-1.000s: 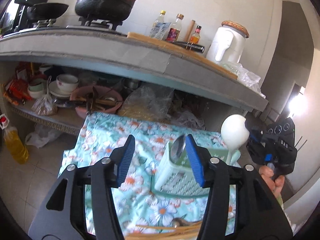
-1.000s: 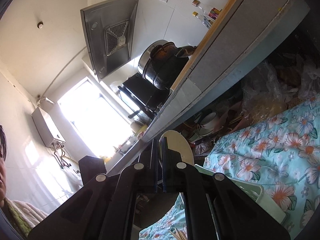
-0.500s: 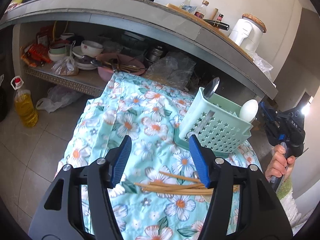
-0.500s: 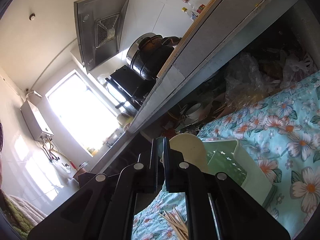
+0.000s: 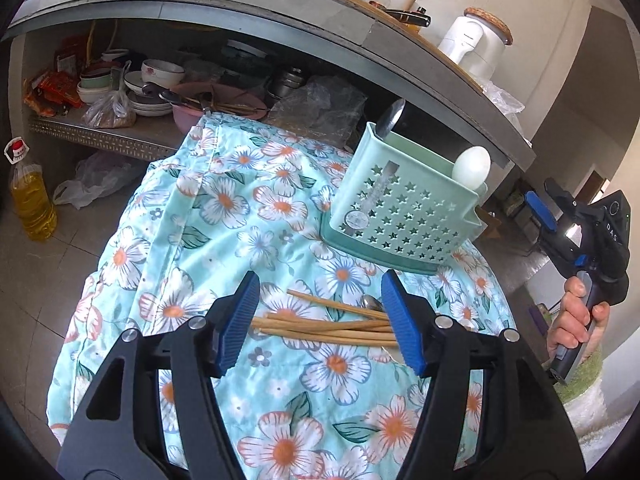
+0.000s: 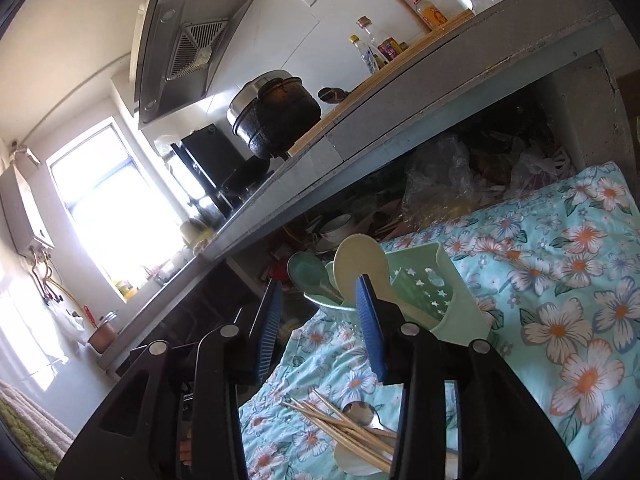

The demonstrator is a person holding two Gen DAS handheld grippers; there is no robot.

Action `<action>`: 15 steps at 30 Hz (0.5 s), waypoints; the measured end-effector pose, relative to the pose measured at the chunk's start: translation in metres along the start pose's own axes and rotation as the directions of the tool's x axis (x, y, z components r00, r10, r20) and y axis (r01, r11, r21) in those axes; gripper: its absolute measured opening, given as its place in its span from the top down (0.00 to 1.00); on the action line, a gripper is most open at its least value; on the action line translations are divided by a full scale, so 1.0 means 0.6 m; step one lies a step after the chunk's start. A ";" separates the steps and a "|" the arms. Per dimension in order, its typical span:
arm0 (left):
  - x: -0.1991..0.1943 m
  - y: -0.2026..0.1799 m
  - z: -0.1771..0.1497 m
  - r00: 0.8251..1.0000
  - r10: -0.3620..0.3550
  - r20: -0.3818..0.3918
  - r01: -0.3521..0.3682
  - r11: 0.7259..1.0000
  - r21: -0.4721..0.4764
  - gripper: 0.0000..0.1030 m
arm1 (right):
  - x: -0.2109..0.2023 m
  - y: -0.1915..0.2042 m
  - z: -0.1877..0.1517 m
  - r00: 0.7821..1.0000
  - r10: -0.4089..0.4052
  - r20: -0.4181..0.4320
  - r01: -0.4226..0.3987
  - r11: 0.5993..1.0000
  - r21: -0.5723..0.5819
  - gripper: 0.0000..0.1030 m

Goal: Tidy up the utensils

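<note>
The left gripper [image 5: 318, 322], jaws open and empty, hangs nearest the wooden chopsticks [image 5: 324, 326], which lie crosswise, three to nine o'clock, between its pads on the floral cloth [image 5: 240, 216], while the right gripper [image 6: 318, 326] has just been opening, empty.

Left gripper [image 5: 320, 322] jaws apart, nothing between pads; they have just been opening. Chopsticks [image 5: 328, 326] lie bundled across the floral cloth [image 5: 224, 208] beyond the fingertips. Green utensil basket [image 5: 404, 216] stands farther ahead, holding a white spoon [image 5: 472, 168].
</note>
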State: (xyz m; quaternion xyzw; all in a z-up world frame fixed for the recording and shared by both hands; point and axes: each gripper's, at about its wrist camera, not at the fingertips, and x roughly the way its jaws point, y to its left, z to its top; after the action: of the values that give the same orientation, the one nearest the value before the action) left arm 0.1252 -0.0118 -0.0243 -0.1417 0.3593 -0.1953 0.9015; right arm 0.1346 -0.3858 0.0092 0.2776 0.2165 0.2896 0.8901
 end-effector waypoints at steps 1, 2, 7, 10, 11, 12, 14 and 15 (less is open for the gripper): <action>0.002 -0.002 -0.005 1.000 -0.006 -0.006 0.006 1.000 0.001 0.42 | -0.003 0.004 -0.007 1.000 -0.015 -0.014 0.015 1.000 -0.003 0.61; 0.005 -0.004 -0.009 1.000 -0.011 -0.013 0.011 1.000 0.002 0.42 | -0.006 0.006 -0.015 0.999 -0.029 -0.030 0.028 1.000 -0.004 0.61; 0.025 -0.014 -0.031 0.997 -0.040 -0.068 0.041 0.999 0.008 0.42 | -0.017 0.003 -0.069 0.989 -0.084 -0.118 0.089 0.995 0.040 0.60; 0.038 -0.024 -0.045 0.992 -0.067 -0.104 0.069 0.998 0.015 0.42 | -0.018 -0.006 -0.111 0.972 -0.145 -0.186 0.159 0.985 0.061 0.60; 0.043 -0.028 -0.049 0.990 -0.081 -0.118 0.083 0.996 0.014 0.42 | -0.017 -0.010 -0.126 0.963 -0.171 -0.211 0.188 0.980 0.067 0.60; 0.050 -0.033 -0.054 0.986 -0.099 -0.135 0.101 0.995 0.009 0.42 | -0.016 -0.013 -0.140 0.954 -0.189 -0.232 0.211 0.975 0.074 0.60; 0.067 -0.039 -0.065 0.975 -0.131 -0.177 0.131 0.991 -0.010 0.42 | -0.013 -0.023 -0.167 0.935 -0.220 -0.277 0.255 0.962 0.097 0.60; 0.078 -0.042 -0.071 0.966 -0.153 -0.210 0.150 0.988 -0.031 0.44 | -0.011 -0.027 -0.179 0.927 -0.232 -0.296 0.274 0.955 0.110 0.60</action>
State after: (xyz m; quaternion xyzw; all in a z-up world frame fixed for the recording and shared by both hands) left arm 0.1203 -0.0601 -0.0720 -0.1538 0.4428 -0.2749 0.8394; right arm 0.0774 -0.3616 -0.0798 0.2694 0.3952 0.1914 0.8571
